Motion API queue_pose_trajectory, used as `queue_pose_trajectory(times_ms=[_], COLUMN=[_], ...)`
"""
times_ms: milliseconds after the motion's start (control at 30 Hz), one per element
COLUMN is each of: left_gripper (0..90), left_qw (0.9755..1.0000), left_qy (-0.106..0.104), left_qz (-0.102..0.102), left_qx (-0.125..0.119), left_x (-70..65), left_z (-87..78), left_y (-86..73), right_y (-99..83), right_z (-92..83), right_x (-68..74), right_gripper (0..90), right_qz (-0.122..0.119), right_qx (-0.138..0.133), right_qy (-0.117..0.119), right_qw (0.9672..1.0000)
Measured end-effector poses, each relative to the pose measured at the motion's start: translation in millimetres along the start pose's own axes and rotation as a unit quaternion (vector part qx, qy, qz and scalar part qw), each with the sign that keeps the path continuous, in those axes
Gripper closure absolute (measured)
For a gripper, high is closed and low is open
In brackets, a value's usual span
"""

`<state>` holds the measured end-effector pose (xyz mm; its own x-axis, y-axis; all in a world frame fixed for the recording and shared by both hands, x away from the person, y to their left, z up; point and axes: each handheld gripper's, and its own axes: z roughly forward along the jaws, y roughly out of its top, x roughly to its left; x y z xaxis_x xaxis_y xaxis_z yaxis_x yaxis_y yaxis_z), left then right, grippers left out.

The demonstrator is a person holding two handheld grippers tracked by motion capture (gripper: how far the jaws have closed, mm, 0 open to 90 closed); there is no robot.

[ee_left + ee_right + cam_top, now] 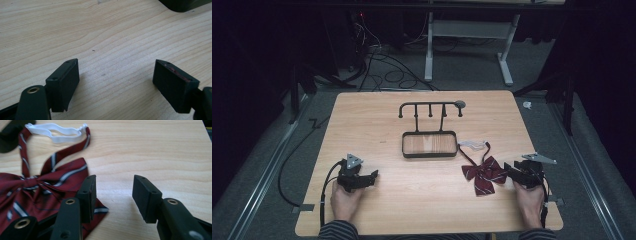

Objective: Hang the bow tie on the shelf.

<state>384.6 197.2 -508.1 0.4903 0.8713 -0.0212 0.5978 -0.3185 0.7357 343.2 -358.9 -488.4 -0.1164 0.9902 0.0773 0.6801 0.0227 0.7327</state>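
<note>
High view: bow tie (484,173) beside right gripper (508,170)

Looking like a lab or recording studio, not a home. The light wooden square surface (377,210) is sitting alone on grey carpeted floor (252,165), with dark black curtaining (242,60) closing in both sides. Loose black cables (387,70) are trailing over the floor behind it, running toward dim equipment with a small red light (360,16). A white metal desk frame (469,40) is standing at the back. Silver metal rails (267,167) are running along the floor on both sides of the surface. A person is sitting at the near edge, holding black handheld grippers with cables, each one wearing a grey triangular plate (354,160).
</note>
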Motion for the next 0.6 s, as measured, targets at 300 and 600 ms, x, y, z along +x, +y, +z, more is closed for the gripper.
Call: queue_pose_trajectory(times_ms=[300, 600], left_gripper=[21.7, 21.7], left_qw=[1.0000, 1.0000], left_qy=[0.000, -0.001], left_qz=[0.001, 0.000], left_qx=[0.001, 0.001], left_x=[0.0, 0.1], left_z=[0.0, 0.0], left_y=[0.1, 0.0], right_y=[15.1, 32.5], right_z=[-0.6, 3.9], right_x=[14.5, 22.9], right_gripper=[55.4, 56.2], right_qz=[-0.022, -0.023], right_qx=[-0.010, -0.012], right_qy=[0.009, 0.018], right_qw=[0.9997, 0.9995])
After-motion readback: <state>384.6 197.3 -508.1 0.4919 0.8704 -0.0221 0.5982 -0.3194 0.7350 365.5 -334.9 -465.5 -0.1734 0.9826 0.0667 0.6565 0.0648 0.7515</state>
